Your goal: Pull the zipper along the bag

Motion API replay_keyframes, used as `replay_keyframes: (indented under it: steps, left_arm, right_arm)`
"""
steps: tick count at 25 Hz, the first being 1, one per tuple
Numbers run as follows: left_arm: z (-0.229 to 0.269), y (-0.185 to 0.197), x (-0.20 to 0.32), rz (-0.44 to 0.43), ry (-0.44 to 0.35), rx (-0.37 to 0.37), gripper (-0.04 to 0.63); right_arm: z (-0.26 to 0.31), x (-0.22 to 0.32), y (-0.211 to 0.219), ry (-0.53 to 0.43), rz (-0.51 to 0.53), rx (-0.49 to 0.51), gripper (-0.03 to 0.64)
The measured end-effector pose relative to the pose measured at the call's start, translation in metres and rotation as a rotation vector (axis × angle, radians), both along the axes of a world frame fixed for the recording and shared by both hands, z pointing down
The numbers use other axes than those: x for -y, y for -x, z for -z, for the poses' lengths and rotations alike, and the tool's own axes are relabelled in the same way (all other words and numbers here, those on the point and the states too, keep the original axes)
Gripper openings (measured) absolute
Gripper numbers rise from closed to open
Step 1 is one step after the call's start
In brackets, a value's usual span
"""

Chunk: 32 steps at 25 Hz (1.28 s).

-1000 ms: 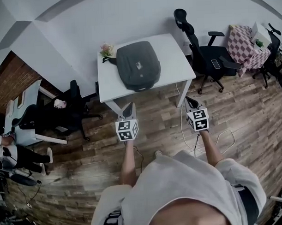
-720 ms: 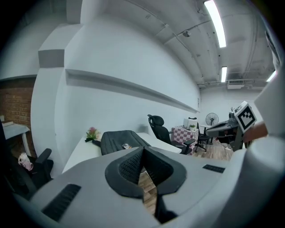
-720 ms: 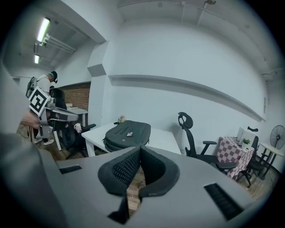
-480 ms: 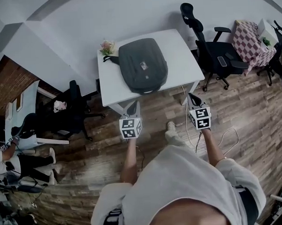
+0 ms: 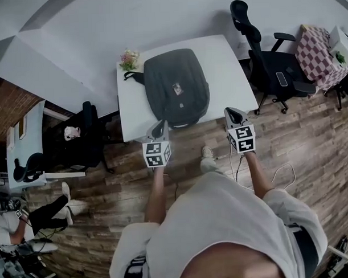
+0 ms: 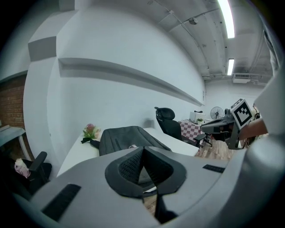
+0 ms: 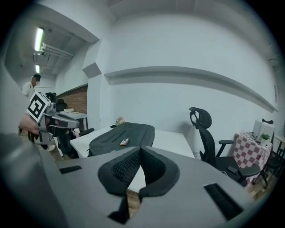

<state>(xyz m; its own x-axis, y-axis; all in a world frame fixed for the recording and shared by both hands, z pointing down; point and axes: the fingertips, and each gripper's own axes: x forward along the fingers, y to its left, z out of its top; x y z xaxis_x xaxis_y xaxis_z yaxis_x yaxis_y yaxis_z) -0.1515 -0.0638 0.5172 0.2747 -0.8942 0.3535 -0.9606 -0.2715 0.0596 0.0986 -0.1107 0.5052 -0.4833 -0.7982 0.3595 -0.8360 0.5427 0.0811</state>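
A dark grey backpack (image 5: 177,87) lies flat on the white table (image 5: 228,71), with a small tag on its front; it also shows as the backpack (image 6: 124,138) in the left gripper view and the backpack (image 7: 121,136) in the right gripper view. My left gripper (image 5: 158,128) hangs shut and empty just off the table's near edge, below the bag's bottom end. My right gripper (image 5: 232,113) is shut and empty too, near the table's front right corner. Neither touches the bag. I cannot make out the zipper pull.
A small bunch of flowers (image 5: 128,59) sits at the table's far left corner. A black office chair (image 5: 268,64) stands right of the table, another chair (image 5: 85,138) to the left. A checked cloth table (image 5: 319,48) is far right. A cable (image 5: 278,174) trails on the wooden floor.
I have stepped closer to the table: both grippers moved forward and now reach its near edge. Their jaws stayed shut.
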Motion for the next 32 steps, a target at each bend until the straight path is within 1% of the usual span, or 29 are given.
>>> replay_keyframes:
  steps: [6, 10, 13, 16, 20, 22, 26, 29, 32]
  left_arm:
    - [-0.015, -0.011, 0.072, 0.016, 0.058, 0.020, 0.026]
    - [-0.022, -0.021, 0.108, 0.020, 0.091, 0.039, 0.026]
    - [-0.028, -0.028, 0.127, -0.005, 0.112, 0.079, 0.026]
    - [-0.038, -0.037, 0.130, -0.056, 0.147, 0.155, 0.026]
    - [-0.062, -0.048, 0.118, -0.160, 0.206, 0.318, 0.026]
    - [-0.072, -0.054, 0.110, -0.217, 0.227, 0.383, 0.026]
    - [-0.086, -0.063, 0.095, -0.329, 0.246, 0.462, 0.026]
    - [-0.097, -0.065, 0.088, -0.411, 0.258, 0.514, 0.028]
    - [-0.102, -0.068, 0.081, -0.464, 0.259, 0.518, 0.029]
  right_arm:
    - [-0.016, 0.083, 0.000, 0.052, 0.040, 0.001, 0.014]
    - [-0.030, 0.123, -0.002, 0.097, 0.067, 0.015, 0.014]
    - [-0.044, 0.148, -0.002, 0.123, 0.095, 0.019, 0.014]
    - [-0.057, 0.157, 0.003, 0.153, 0.126, 0.024, 0.014]
    - [-0.078, 0.157, 0.012, 0.198, 0.166, 0.029, 0.014]
    - [-0.088, 0.156, 0.016, 0.217, 0.183, 0.024, 0.014]
    - [-0.106, 0.157, 0.020, 0.246, 0.205, -0.009, 0.014]
    - [-0.117, 0.163, 0.023, 0.250, 0.225, -0.044, 0.014]
    - [-0.127, 0.169, 0.024, 0.257, 0.240, -0.082, 0.014]
